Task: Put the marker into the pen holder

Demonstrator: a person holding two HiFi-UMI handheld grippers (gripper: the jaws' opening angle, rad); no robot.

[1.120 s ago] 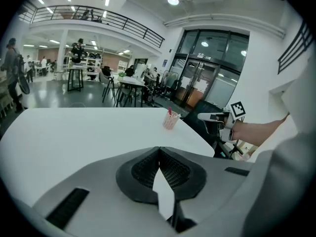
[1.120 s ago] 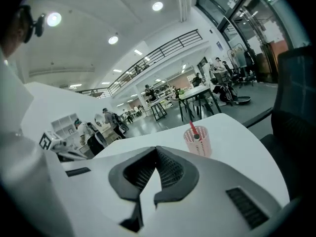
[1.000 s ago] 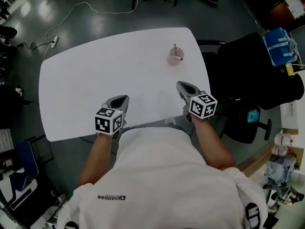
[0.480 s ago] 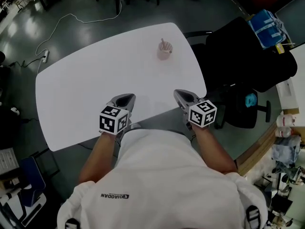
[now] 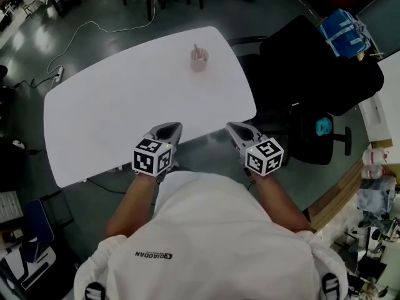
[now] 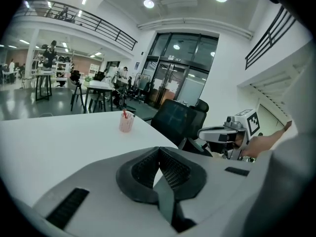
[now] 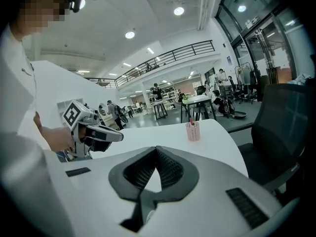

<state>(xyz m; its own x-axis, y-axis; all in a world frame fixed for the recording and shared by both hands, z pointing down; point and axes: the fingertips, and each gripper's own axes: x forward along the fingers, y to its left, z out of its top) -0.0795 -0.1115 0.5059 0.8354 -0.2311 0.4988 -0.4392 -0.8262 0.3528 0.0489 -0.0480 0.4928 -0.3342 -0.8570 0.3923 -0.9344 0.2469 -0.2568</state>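
Note:
A pink pen holder [image 5: 199, 60] stands near the far right of the white table [image 5: 112, 111], with a marker [image 5: 195, 49] upright in it. The left gripper view shows the holder [image 6: 126, 123] far ahead with the marker's red tip [image 6: 124, 114] sticking out; the right gripper view shows the same holder [image 7: 192, 131]. My left gripper [image 5: 170, 127] and right gripper [image 5: 234, 127] hover side by side at the table's near edge, well short of the holder. Both are shut, with nothing between the jaws.
A black office chair [image 5: 312, 74] stands just off the table's right edge, with a second chair [image 5: 322, 139] nearer me. A white cable [image 5: 94, 29] runs over the floor beyond the table. Chairs and tables fill the hall behind.
Both grippers have drawn back from over the table to its near edge. The holder now lies farther from them. Both stay shut.

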